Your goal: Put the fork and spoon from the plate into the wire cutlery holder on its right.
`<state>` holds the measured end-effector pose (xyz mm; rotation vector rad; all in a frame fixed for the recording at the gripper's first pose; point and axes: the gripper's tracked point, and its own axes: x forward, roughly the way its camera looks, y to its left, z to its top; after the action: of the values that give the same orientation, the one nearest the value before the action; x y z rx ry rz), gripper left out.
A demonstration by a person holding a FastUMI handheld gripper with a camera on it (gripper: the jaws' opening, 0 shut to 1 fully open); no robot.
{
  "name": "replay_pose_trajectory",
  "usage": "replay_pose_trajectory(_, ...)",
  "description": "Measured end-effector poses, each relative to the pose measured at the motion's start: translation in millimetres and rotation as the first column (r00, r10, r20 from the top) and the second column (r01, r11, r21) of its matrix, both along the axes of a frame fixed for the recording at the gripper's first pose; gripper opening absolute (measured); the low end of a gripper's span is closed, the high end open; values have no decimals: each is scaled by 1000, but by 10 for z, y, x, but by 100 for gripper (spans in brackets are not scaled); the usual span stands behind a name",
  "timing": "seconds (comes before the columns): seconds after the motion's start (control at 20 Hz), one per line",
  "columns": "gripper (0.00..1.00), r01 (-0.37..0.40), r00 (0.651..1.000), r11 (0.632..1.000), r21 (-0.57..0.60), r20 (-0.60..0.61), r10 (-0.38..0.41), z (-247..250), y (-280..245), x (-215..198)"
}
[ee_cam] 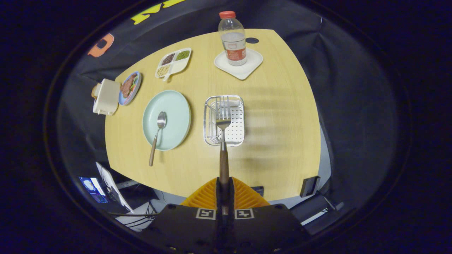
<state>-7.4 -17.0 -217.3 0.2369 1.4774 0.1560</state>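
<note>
Clamped tight on a wooden handle, the claw has its two fingers pressed together with only the handle's width between them, and the stainless-steel fork with the brown wooden handle runs straight out ahead of them. Its metal head and tines lie over the square wire cutlery holder with the perforated metal floor, pointing away from the claw toward the holder's far rim; whether the tines touch the holder cannot be told. The claw itself sits back from the near edge of the pale wooden surface, looking down on it from above, with the fork held level with the line of the fingers.

Just left of the holder lies the round pale-green plate. On it rests the steel spoon with the brown wooden handle, bowl up near the plate's middle and handle slanting back over the plate's near rim onto the surface.

Beyond the holder, a clear plastic bottle with a red cap stands upright on a white square tray. Farther left sit a white divided dish holding grains, a small blue plate of food and a cream-coloured boxy container at the surface's edge.
</note>
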Motion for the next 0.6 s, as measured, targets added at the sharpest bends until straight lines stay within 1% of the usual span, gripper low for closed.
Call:
replay_pose_trajectory(0.05,6,10,1000,1000,-1,-5,-10,-32,-5,10)
replay_pose_trajectory(0.2,6,30,999,1000,6,-11,-30,-44,19,47)
replay_pose_trajectory(0.25,10,37,999,999,9,-3,-37,-49,19,80)
replay_pose_trajectory(0.3,10,40,999,999,4,5,-40,-49,27,97)
replay_pose_trajectory(0.35,11,49,999,999,10,19,-49,-29,48,128)
replay_pose_trajectory(0.45,43,65,997,998,12,47,-65,24,66,199)
replay_pose_trajectory(0.55,75,64,994,998,6,83,-64,51,98,258)
replay_pose_trajectory(0.6,89,59,993,998,-3,103,-59,63,116,287)
